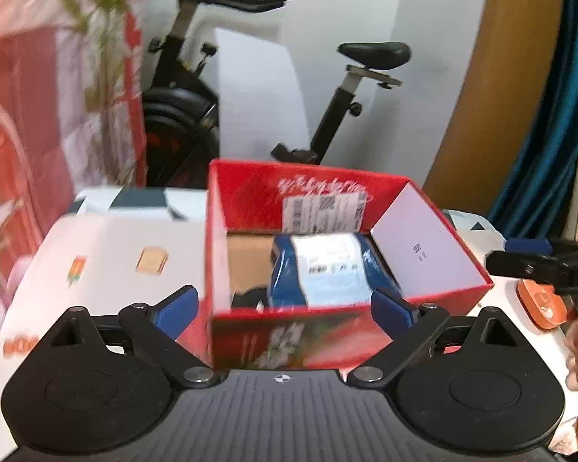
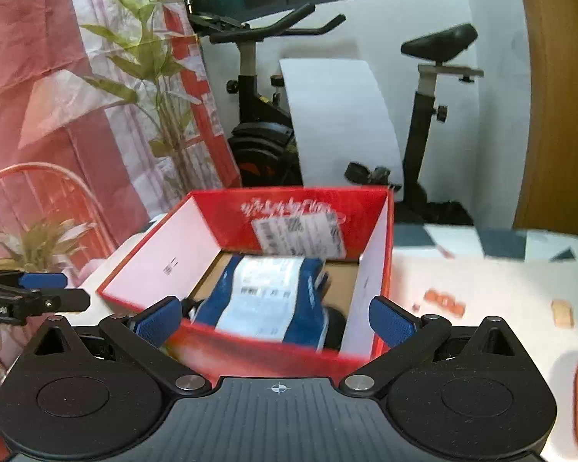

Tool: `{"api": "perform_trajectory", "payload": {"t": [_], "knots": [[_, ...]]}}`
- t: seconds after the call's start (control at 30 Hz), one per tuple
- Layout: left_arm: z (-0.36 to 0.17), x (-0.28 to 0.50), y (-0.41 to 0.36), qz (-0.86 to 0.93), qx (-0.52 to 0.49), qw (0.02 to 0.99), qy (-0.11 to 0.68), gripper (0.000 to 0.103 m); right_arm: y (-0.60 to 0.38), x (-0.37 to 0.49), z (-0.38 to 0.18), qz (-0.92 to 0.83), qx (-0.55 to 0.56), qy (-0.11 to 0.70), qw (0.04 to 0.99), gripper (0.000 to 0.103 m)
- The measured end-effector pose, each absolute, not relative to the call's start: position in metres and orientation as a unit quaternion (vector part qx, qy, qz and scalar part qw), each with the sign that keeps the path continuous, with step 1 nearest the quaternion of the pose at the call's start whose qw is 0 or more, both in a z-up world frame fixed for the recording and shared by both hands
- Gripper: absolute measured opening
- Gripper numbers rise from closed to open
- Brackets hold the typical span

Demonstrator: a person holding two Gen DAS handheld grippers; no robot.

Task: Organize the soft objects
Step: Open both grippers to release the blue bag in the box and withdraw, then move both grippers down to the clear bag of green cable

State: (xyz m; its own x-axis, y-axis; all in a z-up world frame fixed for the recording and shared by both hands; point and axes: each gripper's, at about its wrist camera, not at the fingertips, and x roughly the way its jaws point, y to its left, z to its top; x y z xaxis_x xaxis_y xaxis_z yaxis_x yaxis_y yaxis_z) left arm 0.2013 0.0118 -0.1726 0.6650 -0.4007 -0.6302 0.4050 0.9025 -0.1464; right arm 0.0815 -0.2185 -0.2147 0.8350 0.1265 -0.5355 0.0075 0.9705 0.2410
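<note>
- Looks like somebody's spare room: a black exercise bike (image 2: 258, 123) is standing against the white wall, a pink and red patterned curtain (image 2: 38, 88) is hanging on the left with a leafy green plant (image 2: 154, 77) in front of it, and everything is sitting on a white worktop (image 1: 115, 246) with little printed pictures on it.
- An open red cardboard box (image 1: 246, 192) is sitting in the middle of the worktop, flaps up, so it's working as the collection bin.
- A soft blue plastic parcel with a white shipping label (image 1: 327, 265) is lying flat on the box's brown floor, off to one side, with something dark tucked beside it that I can't make out.
- The left tool (image 1: 285, 308) is hanging just short of the box's near wall, blue pads spread wide, nothing between them.
- The right tool (image 2: 275, 319) is doing the same from the other side, jaws as wide as they go and empty.
- Both are pointing down into the box, which I'd guess means the parcel is dropped off and the hands are free for the next item.
- An orange rounded thing (image 1: 543, 304) is sitting on the worktop by the right tool; too blurry to say what it is.
</note>
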Motion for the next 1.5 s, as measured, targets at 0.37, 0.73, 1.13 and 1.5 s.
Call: {"api": "perform_trajectory", "payload": {"t": [0.37,0.73,1.13,1.5], "knots": [[-0.205,0.183,0.028,-0.219,-0.022,0.891,0.397,0.066,-0.198,0.062,-0.263,0.056,0.140,0.345,0.927,0.090],[-0.225,0.180,0.006,-0.262,-0.027,0.868,0.420,0.051,-0.192,0.059,-0.279,0.060,0.115,0.375,0.918,0.071],[-0.237,0.165,0.026,-0.234,-0.029,0.867,0.438,0.051,-0.191,0.035,-0.301,0.058,0.013,0.409,0.910,0.069],[-0.234,0.165,0.023,-0.232,-0.035,0.876,0.422,0.051,-0.154,0.065,-0.306,0.135,-0.087,0.371,0.915,0.053]]}}
